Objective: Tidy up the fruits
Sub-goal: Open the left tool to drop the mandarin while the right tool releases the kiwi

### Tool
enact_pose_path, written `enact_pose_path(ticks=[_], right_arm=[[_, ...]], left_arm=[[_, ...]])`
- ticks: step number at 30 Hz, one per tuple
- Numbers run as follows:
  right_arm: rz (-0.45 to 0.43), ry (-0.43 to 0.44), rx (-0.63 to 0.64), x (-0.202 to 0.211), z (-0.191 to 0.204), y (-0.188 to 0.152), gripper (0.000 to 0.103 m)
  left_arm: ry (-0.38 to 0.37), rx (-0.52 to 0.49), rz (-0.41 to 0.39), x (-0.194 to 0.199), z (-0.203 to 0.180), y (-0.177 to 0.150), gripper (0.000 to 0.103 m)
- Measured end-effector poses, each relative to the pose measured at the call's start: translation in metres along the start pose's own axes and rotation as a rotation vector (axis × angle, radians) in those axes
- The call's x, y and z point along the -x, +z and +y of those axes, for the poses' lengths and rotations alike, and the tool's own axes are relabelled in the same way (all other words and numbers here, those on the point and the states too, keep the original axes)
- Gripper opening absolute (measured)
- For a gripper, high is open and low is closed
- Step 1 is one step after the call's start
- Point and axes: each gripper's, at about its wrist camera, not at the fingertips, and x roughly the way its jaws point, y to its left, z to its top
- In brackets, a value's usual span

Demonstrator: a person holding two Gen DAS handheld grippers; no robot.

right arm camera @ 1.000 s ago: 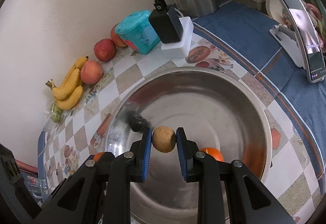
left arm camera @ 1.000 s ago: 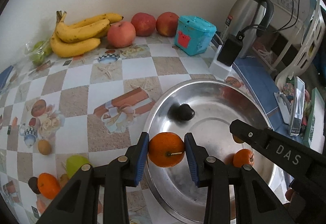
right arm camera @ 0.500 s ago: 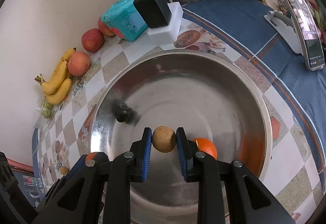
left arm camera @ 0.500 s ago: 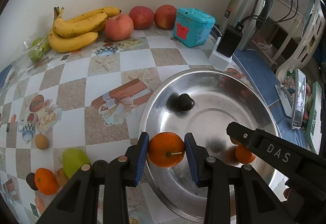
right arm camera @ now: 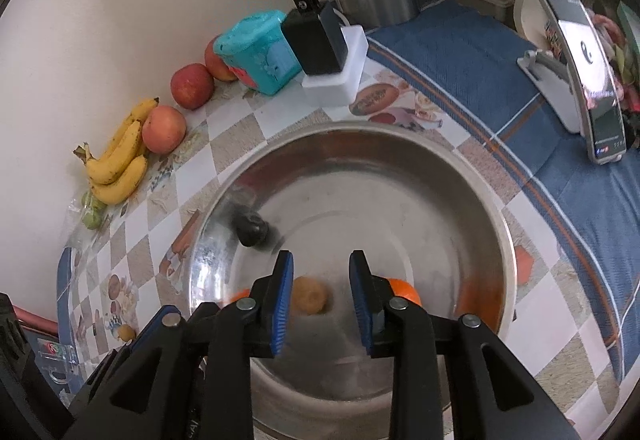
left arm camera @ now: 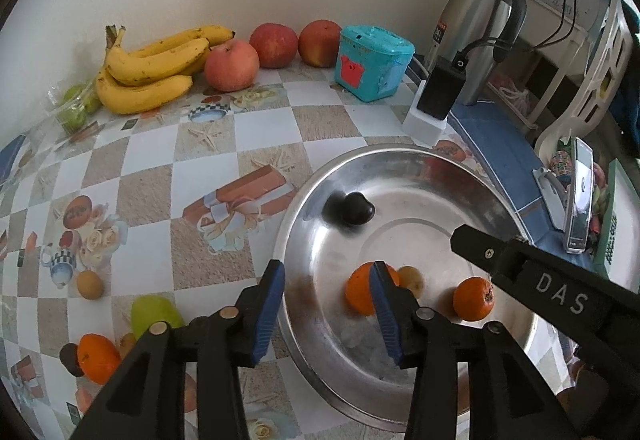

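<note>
Both grippers are held over the steel bowl (left arm camera: 304, 200), with nothing gripped in either.

Left gripper (left arm camera: 328, 308): jaws spread wide, empty. An orange (left arm camera: 360, 294) lies on the bowl floor just beyond, partly hidden behind the right-hand finger. The wide gap is judged to be a release, so the fruit can settle clear of the pads.

Right gripper (right arm camera: 320, 296): jaws likewise parted, nothing held. A small brown fruit (right arm camera: 308, 296) is seen blurred between the fingers, on or just above the bowl floor; which cannot be told. The blur suggests it is moving.

Also in the bowl: a second orange (left arm camera: 472, 298) near the right gripper's arm, and a dark fruit (left arm camera: 356, 210) toward the far rim. The bowl appears to be the collecting place, being set centrally and within reach of both hands.

Not yet gathered, on the checked cloth (left arm camera: 208, 144):
- green fruit (left arm camera: 154, 314), an orange (left arm camera: 98, 358) and a brown fruit (left arm camera: 89, 284) at the near left;
- bananas (left arm camera: 148, 76) and three apples (left arm camera: 232, 66) along the wall.

Task judged partly done. The near-left fruit would be the easiest to reach next with the left gripper. Round fruit is likely to roll on the smooth steel, so low releases are advisable.
</note>
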Motion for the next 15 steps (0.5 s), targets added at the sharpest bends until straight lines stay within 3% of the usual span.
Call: enact_pose_path(ticks=[7,15], right_arm=[[-0.029,0.001,0.002,0.011,-0.001,0.005,0.033],[0.000,-0.012,-0.004,0.008,-0.002,0.003,0.033]], left_arm=[[0.026,0.045,0.015,0.007,0.014,0.002,0.048],[0.101,0.179,0.026,0.017,0.053,0.006,0.048]])
